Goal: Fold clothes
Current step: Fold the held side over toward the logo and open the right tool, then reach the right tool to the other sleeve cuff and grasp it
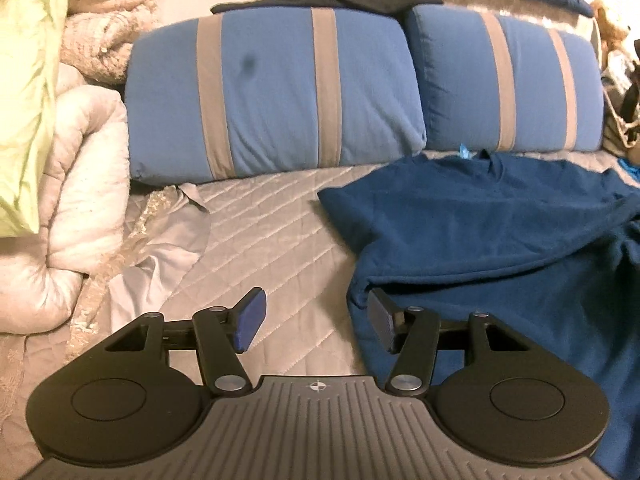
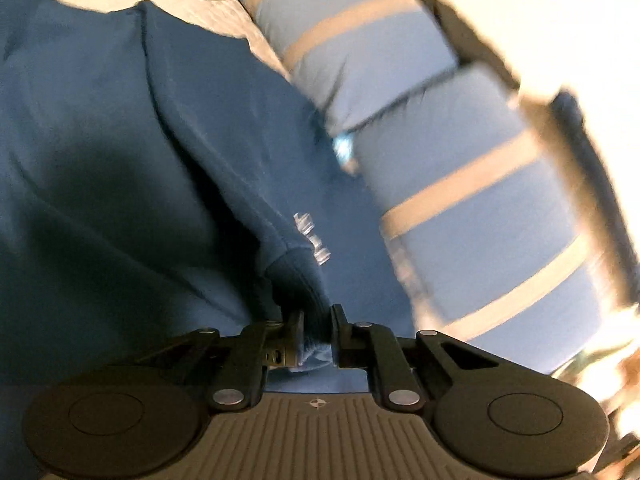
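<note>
Blue garment (image 1: 500,232) on bed; right hand-held gripper (image 2: 316,332) pinching its fold, left hand-held gripper (image 1: 316,320) spread, angled down.

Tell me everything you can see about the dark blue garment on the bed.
The dark blue garment looks like soft knit fabric, a shirt or sweatshirt, with a neckline toward the striped pillows. It lies rumpled and partly folded on the quilted bedspread. Small pale lettering shows near a ribbed edge. The right gripper is shut on that ribbed edge. The left gripper is open beside its hem, holding nothing.
</note>
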`<action>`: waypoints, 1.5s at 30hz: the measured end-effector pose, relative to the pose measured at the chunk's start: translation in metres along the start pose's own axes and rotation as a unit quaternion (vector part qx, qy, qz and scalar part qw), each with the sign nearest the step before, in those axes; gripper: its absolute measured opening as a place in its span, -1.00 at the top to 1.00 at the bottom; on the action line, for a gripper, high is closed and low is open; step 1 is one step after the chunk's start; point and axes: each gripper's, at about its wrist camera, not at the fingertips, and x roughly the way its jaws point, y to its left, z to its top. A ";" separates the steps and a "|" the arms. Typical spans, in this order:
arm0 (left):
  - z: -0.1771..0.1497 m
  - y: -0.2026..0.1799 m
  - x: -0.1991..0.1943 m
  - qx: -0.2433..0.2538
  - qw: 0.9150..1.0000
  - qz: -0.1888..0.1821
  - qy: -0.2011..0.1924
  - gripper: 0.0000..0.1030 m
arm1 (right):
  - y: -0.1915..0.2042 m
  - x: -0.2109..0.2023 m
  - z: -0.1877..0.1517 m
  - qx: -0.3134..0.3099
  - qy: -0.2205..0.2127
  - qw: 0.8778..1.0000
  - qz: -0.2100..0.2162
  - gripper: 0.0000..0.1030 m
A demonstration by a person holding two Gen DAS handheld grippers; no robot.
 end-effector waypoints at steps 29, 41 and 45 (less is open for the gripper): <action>-0.025 -0.093 0.004 -0.011 0.991 -0.131 0.032 -0.57 | -0.083 -0.067 -0.117 0.386 0.029 0.922 -0.022 -1.00; -0.025 -0.107 0.017 0.022 0.985 -0.153 0.077 -0.57 | -0.108 -0.092 -0.222 0.436 0.107 0.887 -0.106 -0.91; -0.026 -0.110 0.016 0.029 0.986 -0.144 0.076 -0.57 | -0.128 -0.098 -0.267 0.520 0.110 0.838 -0.125 -0.68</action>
